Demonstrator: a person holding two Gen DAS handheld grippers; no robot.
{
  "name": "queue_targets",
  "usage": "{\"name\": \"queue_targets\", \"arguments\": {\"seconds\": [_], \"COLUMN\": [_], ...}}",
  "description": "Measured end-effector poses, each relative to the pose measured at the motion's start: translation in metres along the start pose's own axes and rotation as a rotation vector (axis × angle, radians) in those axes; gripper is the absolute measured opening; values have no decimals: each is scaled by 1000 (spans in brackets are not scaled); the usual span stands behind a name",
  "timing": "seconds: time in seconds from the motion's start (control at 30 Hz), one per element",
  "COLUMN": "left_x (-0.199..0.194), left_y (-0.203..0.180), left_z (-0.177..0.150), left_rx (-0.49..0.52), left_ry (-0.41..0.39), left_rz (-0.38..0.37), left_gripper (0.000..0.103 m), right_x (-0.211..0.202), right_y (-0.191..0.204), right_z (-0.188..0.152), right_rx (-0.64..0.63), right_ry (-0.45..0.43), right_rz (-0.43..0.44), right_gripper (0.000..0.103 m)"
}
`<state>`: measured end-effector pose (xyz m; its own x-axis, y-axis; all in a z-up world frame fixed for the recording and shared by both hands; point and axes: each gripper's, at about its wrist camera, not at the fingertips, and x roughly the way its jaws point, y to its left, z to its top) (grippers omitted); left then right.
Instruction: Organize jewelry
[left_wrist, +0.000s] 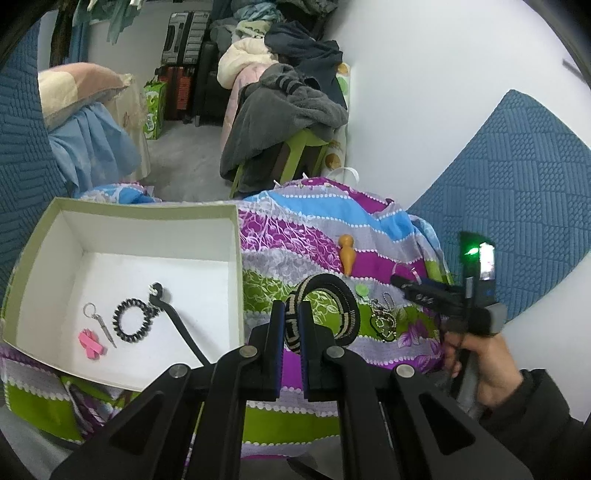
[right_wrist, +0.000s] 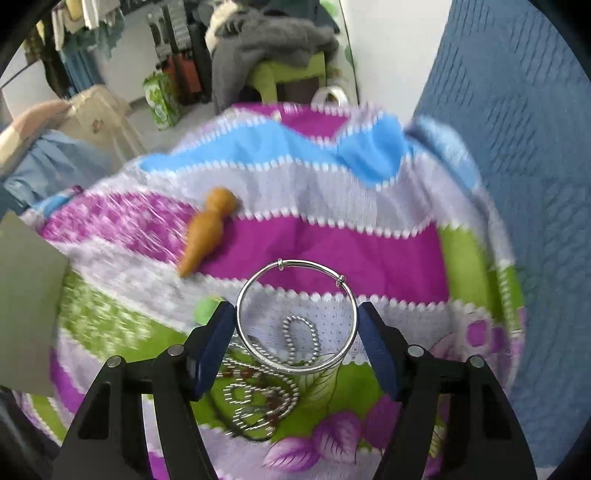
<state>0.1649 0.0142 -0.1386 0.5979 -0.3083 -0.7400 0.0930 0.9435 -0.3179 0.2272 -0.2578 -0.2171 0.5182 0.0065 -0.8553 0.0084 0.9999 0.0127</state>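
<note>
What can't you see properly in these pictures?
Left wrist view: the woven band's near end, hidden between the left gripper's jaws.
Left wrist view: where the black cord ends; the gripper covers it.
Right wrist view: how many bead chains there are; blurred, partly behind the right gripper.
Right wrist view: the small green thing; blurred, half hidden.

We view from each gripper's wrist, angled steeply down and close over the striped purple, green and blue bedspread (left_wrist: 325, 229). Both views share the orange wooden peg-shaped piece (right_wrist: 207, 230) on it.
</note>
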Motion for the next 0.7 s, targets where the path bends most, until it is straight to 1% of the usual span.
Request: {"name": "queue_targets", "arguments": {"seconds": [0.17,0.23,0.43,0.5,0.57,0.7], "left_x": [-15,-23,-46,-53,-60,-64], "left_y": [12,18,47,60,75,102], "left_z": [10,14,27,30,33,33], "left_rx": [12,16,22,13,1,-18], "left_ry": [-26,-39,-74,-83,-91,-82], "left_rz": [25,40,98,119,136,171], "left_gripper": [5,5,5,5,5,5], "right_x": [-51,-74,-117,-128,-136,-142], "right_y": [29,50,109,134,159,201], "right_z": [18,27,46,48,49,44], "right_rx": [-17,-40,-91,-118,-141,-187], "right_ry": [-84,-124,-188,-199,-203,-191], "right_rz": [60,88,202,236,289,357], "right_gripper": [66,66,66,66,66,66]}}
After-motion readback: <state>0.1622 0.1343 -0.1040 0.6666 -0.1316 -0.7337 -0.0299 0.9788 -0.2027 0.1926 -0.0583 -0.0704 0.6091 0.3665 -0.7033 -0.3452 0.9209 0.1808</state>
